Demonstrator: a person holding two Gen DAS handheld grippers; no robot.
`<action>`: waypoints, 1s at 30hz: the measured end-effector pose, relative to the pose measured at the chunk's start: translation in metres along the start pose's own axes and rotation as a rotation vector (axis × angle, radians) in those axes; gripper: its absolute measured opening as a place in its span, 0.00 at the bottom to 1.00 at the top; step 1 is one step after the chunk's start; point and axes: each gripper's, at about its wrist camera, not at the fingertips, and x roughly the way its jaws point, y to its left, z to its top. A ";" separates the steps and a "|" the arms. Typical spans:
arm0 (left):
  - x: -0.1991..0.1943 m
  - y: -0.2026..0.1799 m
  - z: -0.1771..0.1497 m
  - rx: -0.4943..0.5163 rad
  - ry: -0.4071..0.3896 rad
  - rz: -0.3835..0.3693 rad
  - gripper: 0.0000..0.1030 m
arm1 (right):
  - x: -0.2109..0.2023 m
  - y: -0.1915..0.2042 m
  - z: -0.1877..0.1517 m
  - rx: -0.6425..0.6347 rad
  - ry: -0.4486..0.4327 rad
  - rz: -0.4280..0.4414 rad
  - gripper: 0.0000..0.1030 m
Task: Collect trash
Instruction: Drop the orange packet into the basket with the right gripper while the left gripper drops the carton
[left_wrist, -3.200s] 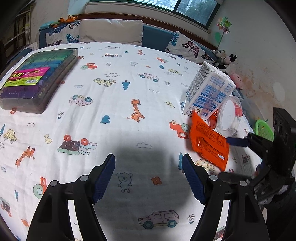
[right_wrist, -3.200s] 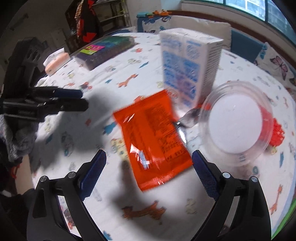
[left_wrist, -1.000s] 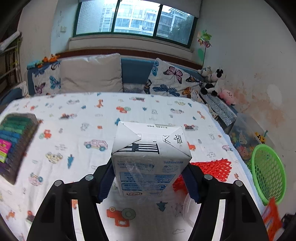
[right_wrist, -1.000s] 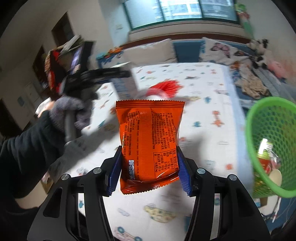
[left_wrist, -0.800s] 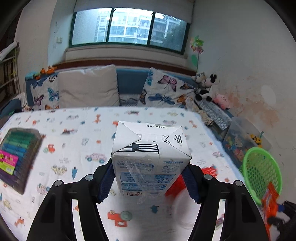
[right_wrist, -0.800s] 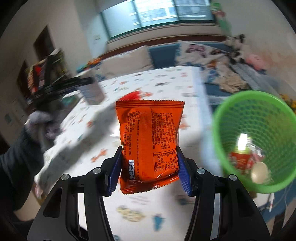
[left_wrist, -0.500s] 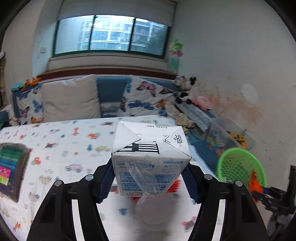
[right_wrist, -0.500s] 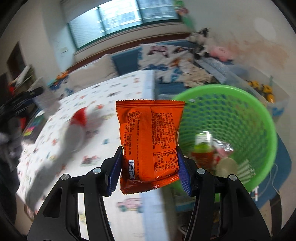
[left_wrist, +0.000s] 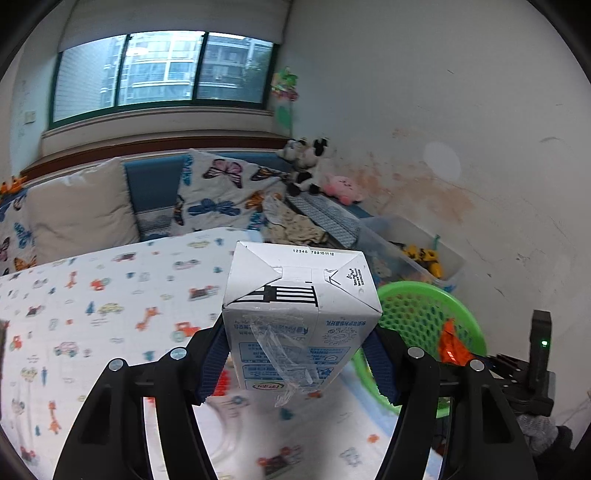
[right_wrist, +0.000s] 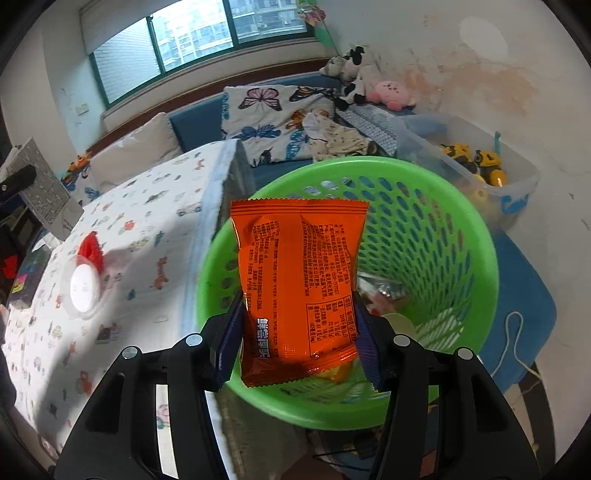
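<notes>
Over the green basket (right_wrist: 461, 236) my right jaws now grip the orange packet (right_wrist: 299, 280), ready to drop; left jaws still grip the carton (left_wrist: 299, 325).

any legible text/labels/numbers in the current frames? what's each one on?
"12345 789101112": top flap of the milk carton in the left gripper.
Carton's blue side print: too small to read.
Orange snack packet in the right gripper: Chinese print, too blurred to read.
</notes>
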 end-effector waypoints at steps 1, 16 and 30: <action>0.003 -0.006 0.000 0.007 0.003 -0.011 0.62 | 0.002 -0.002 0.002 0.000 0.001 -0.008 0.54; 0.045 -0.071 -0.001 0.077 0.064 -0.113 0.62 | 0.031 -0.032 0.012 0.023 0.043 -0.121 0.63; 0.087 -0.117 -0.011 0.113 0.143 -0.197 0.62 | 0.007 -0.046 0.003 0.070 0.004 -0.111 0.71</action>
